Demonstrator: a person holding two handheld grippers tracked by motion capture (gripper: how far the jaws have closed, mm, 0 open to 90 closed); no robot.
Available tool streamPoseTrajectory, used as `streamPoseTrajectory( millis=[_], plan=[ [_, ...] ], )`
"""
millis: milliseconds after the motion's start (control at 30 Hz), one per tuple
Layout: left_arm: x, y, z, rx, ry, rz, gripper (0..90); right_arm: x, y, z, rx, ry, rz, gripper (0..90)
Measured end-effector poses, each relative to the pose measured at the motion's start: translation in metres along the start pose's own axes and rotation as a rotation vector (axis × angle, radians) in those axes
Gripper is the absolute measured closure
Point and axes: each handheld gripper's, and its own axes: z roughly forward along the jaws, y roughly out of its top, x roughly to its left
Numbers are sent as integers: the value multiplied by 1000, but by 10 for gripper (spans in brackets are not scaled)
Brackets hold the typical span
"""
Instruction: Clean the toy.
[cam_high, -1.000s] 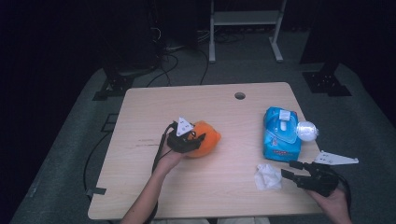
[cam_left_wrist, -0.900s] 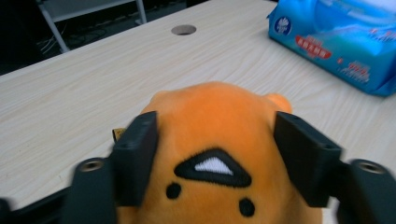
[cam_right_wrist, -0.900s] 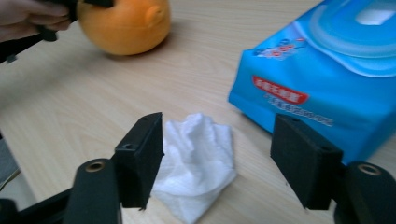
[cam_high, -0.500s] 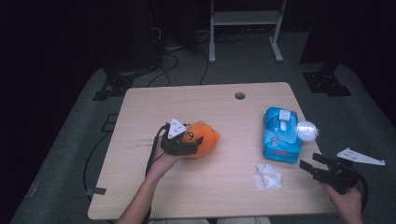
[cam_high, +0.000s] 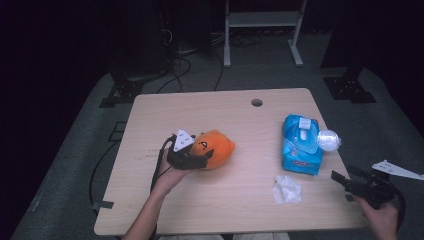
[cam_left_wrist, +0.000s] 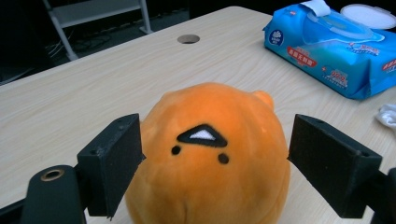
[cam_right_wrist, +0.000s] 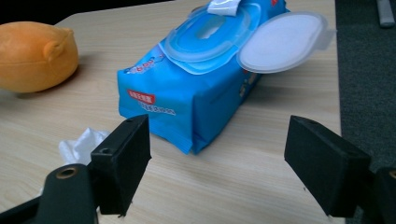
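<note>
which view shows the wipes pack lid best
The right gripper view: the open lid of the wipes pack is near and whole. The high view shows it small; the left gripper view catches its edge.

Even overhead light brightens the table (cam_high: 225, 200) against dark surroundings; shadows stay soft, high view slightly blurry

One overhead camera, two tongs-mounted.

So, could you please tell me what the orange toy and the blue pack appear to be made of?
The orange toy looks like soft plush fabric: fuzzy matte nap, stitched face. The blue pack seems to be glossy plastic film, creased and reflective, with a stiffer translucent plastic flip lid standing open.
</note>
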Motion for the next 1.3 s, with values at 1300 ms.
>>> streamPoseTrajectory(
  millis=[1300],
  plan=[
    [-8,-47,-49,9,-24,-83,133,-30,-12,-12,42,-126,33,184]
  ],
)
